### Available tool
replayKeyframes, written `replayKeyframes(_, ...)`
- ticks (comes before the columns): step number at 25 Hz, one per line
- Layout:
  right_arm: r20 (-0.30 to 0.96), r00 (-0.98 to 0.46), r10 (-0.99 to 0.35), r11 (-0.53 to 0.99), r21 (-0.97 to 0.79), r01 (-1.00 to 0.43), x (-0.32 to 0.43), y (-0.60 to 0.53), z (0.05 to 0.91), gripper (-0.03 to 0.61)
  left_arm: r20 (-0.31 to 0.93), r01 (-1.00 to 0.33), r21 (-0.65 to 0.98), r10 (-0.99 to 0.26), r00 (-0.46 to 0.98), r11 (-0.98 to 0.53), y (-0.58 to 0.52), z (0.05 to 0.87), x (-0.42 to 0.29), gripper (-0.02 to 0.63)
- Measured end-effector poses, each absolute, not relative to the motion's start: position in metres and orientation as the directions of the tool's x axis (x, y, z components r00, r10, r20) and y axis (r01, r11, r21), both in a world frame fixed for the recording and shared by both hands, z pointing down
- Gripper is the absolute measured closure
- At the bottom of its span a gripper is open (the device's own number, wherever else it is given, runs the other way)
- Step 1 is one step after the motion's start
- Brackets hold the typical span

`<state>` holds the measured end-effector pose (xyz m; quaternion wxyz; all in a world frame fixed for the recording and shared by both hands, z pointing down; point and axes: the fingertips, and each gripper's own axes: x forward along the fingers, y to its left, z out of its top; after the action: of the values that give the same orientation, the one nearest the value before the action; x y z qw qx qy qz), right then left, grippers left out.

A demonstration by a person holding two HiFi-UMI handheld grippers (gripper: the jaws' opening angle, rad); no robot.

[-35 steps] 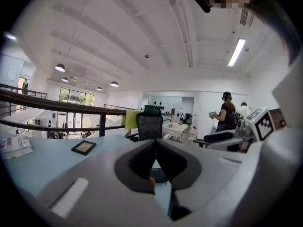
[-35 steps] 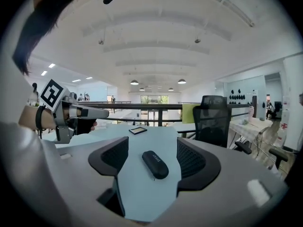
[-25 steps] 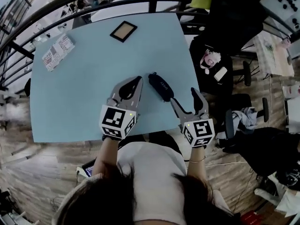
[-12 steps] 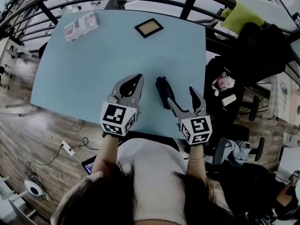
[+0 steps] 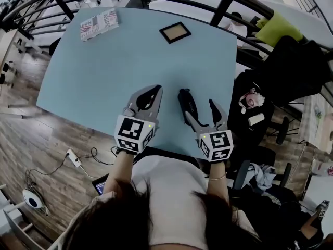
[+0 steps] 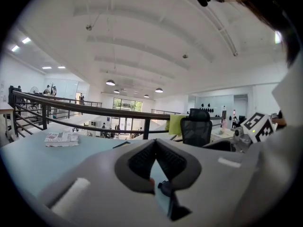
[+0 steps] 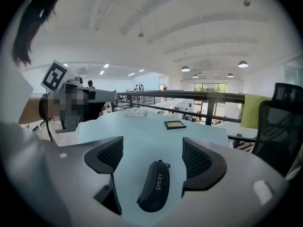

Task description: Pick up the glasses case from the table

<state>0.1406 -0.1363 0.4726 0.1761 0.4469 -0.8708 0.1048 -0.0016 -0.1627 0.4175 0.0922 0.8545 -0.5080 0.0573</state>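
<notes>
At the near right edge of the table (image 5: 104, 72) the case (image 5: 186, 104) lies flat with one end towards us, which suits a grab across its narrow width. The right gripper (image 5: 199, 110) is lined up on it for that reason: in its own view the case (image 7: 155, 186) sits between the two pads with table showing on either side, so nothing presses on it. These jaws have just been opening and stand wide, with the case between them but not gripped. We judge the next move to be a push forward and down, then a squeeze. The left gripper (image 5: 154, 90) hangs beside it over bare table, its tips closed together on nothing (image 6: 155, 143), most likely kept out of the way. A frame (image 5: 175, 32) and a paper (image 5: 99, 24) lie well apart at the far side. From the head view the right gripper's inner jaw covers the case's near end, so we cannot tell there how far the jaws reach along it, and the left gripper view does not show the case at all
</notes>
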Motion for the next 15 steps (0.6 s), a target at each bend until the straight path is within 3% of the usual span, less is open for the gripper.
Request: replayKeyframes(15, 0.558, -0.501, -0.661, 0.583, -0.038, -0.811, 0.130, -0.146, 0.536, 0.199, 0.228, -0.854, 0.137, -0.823, 0.521, -0.503, -0.172, 0.441, 0.001, 0.557)
